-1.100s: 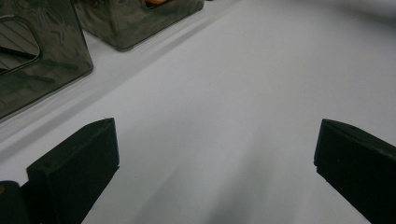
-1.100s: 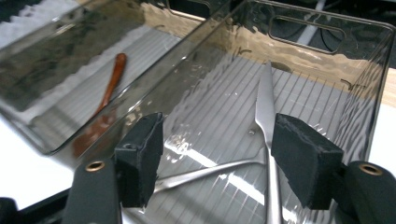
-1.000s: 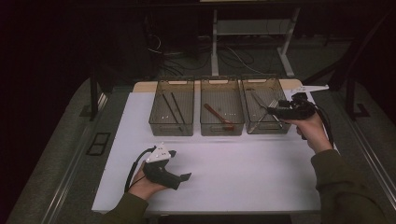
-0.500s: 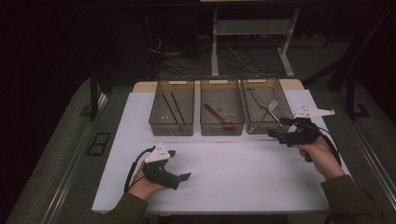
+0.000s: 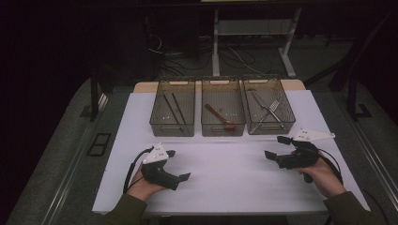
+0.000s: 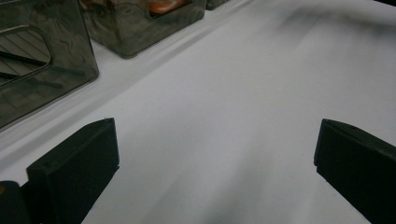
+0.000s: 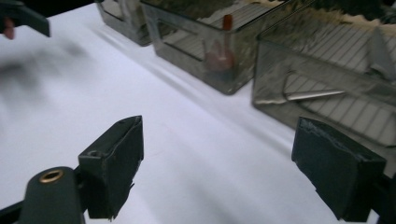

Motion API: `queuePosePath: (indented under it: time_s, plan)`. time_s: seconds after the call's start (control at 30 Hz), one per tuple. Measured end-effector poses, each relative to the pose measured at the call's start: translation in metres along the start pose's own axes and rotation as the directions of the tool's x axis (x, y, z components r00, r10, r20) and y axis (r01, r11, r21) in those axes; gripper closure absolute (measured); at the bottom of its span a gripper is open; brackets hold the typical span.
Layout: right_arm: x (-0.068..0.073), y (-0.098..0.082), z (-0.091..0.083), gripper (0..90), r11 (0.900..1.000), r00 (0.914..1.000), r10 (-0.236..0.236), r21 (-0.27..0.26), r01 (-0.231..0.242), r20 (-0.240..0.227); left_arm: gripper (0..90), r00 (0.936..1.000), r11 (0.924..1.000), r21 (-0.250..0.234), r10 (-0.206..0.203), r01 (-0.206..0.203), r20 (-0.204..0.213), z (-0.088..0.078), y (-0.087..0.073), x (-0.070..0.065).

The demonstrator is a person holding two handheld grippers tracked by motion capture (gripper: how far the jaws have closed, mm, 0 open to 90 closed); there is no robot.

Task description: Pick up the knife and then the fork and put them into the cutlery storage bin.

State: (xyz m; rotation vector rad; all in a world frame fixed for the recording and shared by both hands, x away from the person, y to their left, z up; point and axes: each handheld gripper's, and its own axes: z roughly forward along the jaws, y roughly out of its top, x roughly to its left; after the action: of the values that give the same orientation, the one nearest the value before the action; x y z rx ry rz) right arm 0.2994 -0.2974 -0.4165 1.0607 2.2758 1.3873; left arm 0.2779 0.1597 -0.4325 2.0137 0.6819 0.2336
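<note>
On the white table top [image 5: 225,173] both hand-held grippers rest near the front edge. My left gripper [image 5: 179,165] is at the front left, open, with nothing between its jaws; in the left gripper view [image 6: 215,163] only bare white surface lies between them. My right gripper [image 5: 274,147] is at the front right, just in front of the right bin [image 5: 270,127]. Its jaws have just been opening and stand wide, with bare table between them in the right gripper view [image 7: 224,163].
Three clear bins stand in a row at the back. The left bin [image 5: 172,127] holds dark chopsticks [image 5: 177,108], the middle bin [image 5: 223,129] a reddish spoon [image 5: 218,116], and the right bin a fork [image 5: 273,108] and other metal cutlery.
The right hand has come back from over the right bin toward the front of the table and lower, and its jaws have spread wider. The left hand has stayed put.
</note>
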Motion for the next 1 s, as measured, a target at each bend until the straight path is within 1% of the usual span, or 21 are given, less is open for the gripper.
queuePosePath:
  time_s: [0.1,0.13,0.3,0.33,0.37,0.47,0.53,0.73,0.93,1.0]
  plan:
    - [0.003,-0.006,-0.003,16.0,1.0,0.9999,0.008,-0.014,-0.008,-0.009,0.0,1.0,1.0,-0.004,-0.007,0.007,0.0,-0.002,0.0,0.001]
    - [0.003,-0.009,-0.004,16.0,1.0,0.9999,0.011,-0.013,-0.011,-0.009,0.0,1.0,0.9999,-0.007,-0.007,0.007,0.001,-0.002,0.0,0.001]
    - [0.003,-0.019,-0.008,16.0,1.0,1.0,0.0,0.0,0.0,-0.005,0.0,1.0,1.0,-0.006,0.0,0.0,0.004,-0.001,0.0,0.0]
    - [0.003,-0.021,-0.009,16.0,1.0,1.0,-0.004,-0.001,0.004,-0.004,0.0,1.0,1.0,-0.006,0.004,-0.004,0.005,-0.001,0.0,0.001]
    - [0.003,-0.022,-0.01,16.0,1.0,1.0,-0.004,0.0,0.004,0.001,0.0,1.0,1.0,-0.006,-0.003,0.003,0.005,-0.001,0.0,0.0]
    - [0.003,-0.027,-0.013,16.0,1.0,1.0,-0.001,-0.008,0.001,0.001,0.0,1.0,1.0,-0.007,-0.003,0.003,0.005,-0.001,0.0,0.0]
    - [0.004,-0.03,-0.015,16.0,1.0,1.0,0.001,-0.01,-0.001,0.01,0.0,1.0,1.0,-0.007,-0.003,0.003,0.006,-0.001,0.0,0.0]
    - [0.009,-0.04,-0.017,15.9,1.0,1.0,0.005,-0.003,-0.005,-0.003,0.0,1.0,1.0,-0.007,0.004,-0.004,0.007,-0.001,0.0,0.0]
    - [0.015,-0.044,-0.015,15.9,1.0,0.9999,-0.006,0.011,0.006,-0.009,0.0,0.9999,1.0,-0.002,0.007,-0.007,0.009,-0.001,0.0,0.0]
    - [0.017,-0.044,-0.014,15.9,1.0,0.9999,-0.011,0.009,0.011,-0.013,0.0,0.9999,1.0,0.002,0.009,-0.009,0.008,-0.001,0.0,0.0]
